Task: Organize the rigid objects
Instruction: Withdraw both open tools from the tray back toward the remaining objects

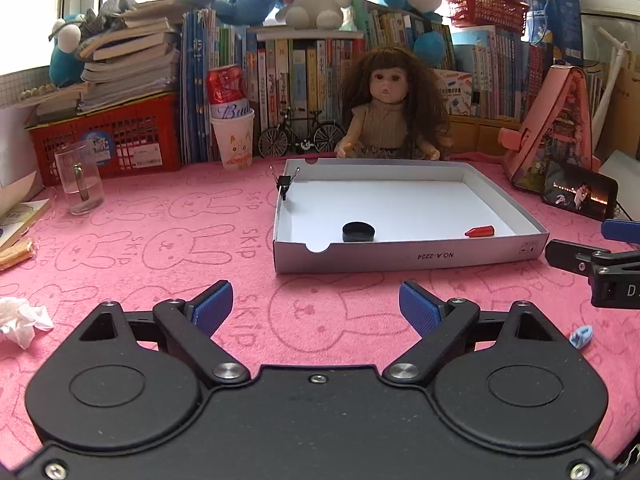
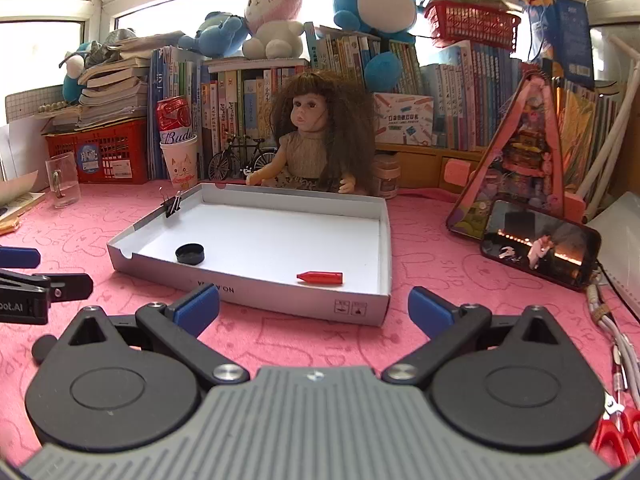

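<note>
A shallow white cardboard tray (image 1: 400,258) (image 2: 256,294) lies on the pink bunny-print cloth. Inside it are a black round cap (image 1: 359,232) (image 2: 190,254) near the front left and a red crayon-like piece (image 1: 480,232) (image 2: 320,278) near the front right. A black binder clip (image 1: 285,184) (image 2: 172,204) is clipped on its left wall. My left gripper (image 1: 316,300) hovers open over the cloth in front of the tray, with nothing between its fingers. My right gripper (image 2: 314,300) is wide open and empty at the tray's front right corner. Each gripper shows at the other view's edge (image 1: 578,240) (image 2: 64,270).
A doll (image 1: 384,112) sits behind the tray, before a wall of books. A glass mug (image 1: 80,180), crumpled tissue (image 1: 22,318) and paper cup with a can (image 1: 234,136) are on the left. A phone (image 2: 540,248), pink house-shaped case (image 2: 520,160), cables and red scissors (image 2: 616,436) are on the right.
</note>
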`<action>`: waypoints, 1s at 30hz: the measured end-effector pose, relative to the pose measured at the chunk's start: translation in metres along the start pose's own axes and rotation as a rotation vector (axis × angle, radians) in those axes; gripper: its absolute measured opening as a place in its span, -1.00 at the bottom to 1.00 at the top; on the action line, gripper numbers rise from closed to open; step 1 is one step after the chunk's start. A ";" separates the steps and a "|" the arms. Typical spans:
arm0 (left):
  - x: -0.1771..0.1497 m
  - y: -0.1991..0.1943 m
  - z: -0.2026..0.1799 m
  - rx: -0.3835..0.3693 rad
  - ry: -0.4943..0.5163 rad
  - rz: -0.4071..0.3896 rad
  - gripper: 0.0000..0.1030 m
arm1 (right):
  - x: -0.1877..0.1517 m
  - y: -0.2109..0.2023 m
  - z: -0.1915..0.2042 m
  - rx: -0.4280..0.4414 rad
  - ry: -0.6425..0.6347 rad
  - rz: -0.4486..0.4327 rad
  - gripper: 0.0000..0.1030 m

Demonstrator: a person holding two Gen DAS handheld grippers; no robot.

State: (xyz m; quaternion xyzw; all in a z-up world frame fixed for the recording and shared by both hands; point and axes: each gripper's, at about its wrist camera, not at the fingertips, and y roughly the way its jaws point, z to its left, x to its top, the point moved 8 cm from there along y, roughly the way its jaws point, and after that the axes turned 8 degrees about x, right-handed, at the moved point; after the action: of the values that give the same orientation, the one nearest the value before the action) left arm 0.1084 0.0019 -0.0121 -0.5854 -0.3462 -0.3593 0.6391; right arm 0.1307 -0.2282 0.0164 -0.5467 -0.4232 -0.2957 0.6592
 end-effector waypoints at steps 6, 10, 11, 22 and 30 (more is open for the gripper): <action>-0.024 -0.014 0.013 0.018 0.013 -0.039 0.73 | -0.023 -0.019 -0.001 -0.035 -0.023 -0.041 1.00; -0.038 -0.019 0.021 0.029 0.021 -0.040 0.64 | -0.038 -0.029 -0.005 -0.047 -0.004 -0.043 1.00; -0.041 -0.020 0.022 0.029 0.022 -0.040 0.59 | -0.040 -0.031 -0.006 -0.053 0.002 -0.047 1.00; -0.064 -0.036 0.034 0.022 0.018 -0.046 0.20 | -0.062 -0.042 -0.010 -0.055 0.050 -0.039 0.79; -0.071 -0.032 0.028 -0.016 0.014 -0.009 -0.04 | -0.068 -0.038 -0.006 -0.034 0.041 -0.013 0.45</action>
State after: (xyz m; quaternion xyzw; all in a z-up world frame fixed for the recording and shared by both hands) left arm 0.0442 0.0320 -0.0557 -0.5865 -0.3416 -0.3689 0.6351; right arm 0.0678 -0.2476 -0.0264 -0.5489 -0.4080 -0.3182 0.6565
